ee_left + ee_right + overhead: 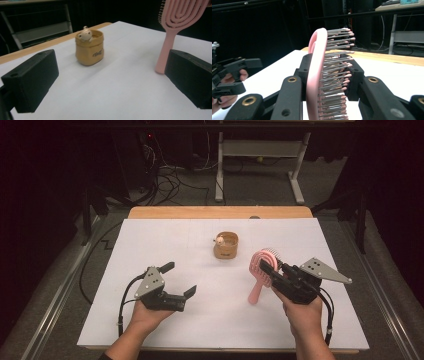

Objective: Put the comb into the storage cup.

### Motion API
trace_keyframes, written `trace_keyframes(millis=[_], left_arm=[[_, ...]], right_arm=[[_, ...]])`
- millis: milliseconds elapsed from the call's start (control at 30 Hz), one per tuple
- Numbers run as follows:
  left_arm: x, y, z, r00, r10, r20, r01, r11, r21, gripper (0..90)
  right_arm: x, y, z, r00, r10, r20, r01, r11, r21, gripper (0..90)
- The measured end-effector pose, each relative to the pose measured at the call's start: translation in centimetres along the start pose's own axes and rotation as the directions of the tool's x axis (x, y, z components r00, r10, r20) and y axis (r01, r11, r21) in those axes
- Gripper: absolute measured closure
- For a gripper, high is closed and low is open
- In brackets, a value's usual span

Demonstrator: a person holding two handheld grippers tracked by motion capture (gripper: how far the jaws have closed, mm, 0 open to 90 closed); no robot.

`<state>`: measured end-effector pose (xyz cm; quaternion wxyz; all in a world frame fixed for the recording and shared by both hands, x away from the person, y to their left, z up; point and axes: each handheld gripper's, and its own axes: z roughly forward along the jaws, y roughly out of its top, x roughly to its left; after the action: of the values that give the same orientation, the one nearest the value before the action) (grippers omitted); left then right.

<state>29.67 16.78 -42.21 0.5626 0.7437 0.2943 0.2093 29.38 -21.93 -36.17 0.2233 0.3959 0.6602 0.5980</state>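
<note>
The right hand-held gripper (272, 270) pinches the pink hairbrush (261, 272) head, left hand-held gripper (180, 279) spread over bare table (300, 235).

My station: a wooden desk (220, 212) under a white sheet (220, 320), its bare wood showing along the far edge. Past that edge I see grey carpet floor (260, 185), a white-legged table frame (297, 175) and a tangle of black cables (165, 182). The surrounding room is dark, unlit.

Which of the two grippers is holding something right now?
The right gripper: its jaws clamp the pink hairbrush by the head. The left gripper stands open and empty.
</note>
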Motion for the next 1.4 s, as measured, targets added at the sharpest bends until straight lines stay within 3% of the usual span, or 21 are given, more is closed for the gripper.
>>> trace_keyframes(millis=[167, 367, 700, 1067, 1400], left_arm=[[1.0, -1.0, -1.4, 0.9993, -0.012, -0.034, 0.013, 0.9997, 0.020, 0.0], [2.2, -2.3, -2.4, 0.9955, -0.047, -0.083, 0.048, 0.9988, 0.007, 0.0], [2.9, -3.2, -2.9, 0.9921, -0.039, -0.119, 0.041, 0.9991, 0.014, 0.0], [2.9, -3.9, -2.5, 0.9944, -0.044, -0.096, 0.048, 0.9980, 0.040, 0.0], [2.8, -4.1, -2.3, 0.9963, -0.043, -0.075, 0.045, 0.9984, 0.033, 0.0]], right_arm=[[-0.4, 0.1, -0.3, 0.9999, -0.004, 0.016, 0.004, 1.000, -0.010, 66.4], [-1.1, 0.2, -0.7, 0.9995, 0.001, 0.033, -0.001, 1.000, -0.018, 66.4], [-2.0, 0.5, -1.4, 0.9982, 0.006, 0.060, -0.003, 0.999, -0.045, 66.4], [-1.2, 0.5, -0.6, 0.9981, -0.013, 0.060, 0.017, 0.998, -0.058, 66.4], [-0.7, 1.0, 1.4, 0.9976, -0.023, 0.065, 0.027, 0.997, -0.066, 66.4]])
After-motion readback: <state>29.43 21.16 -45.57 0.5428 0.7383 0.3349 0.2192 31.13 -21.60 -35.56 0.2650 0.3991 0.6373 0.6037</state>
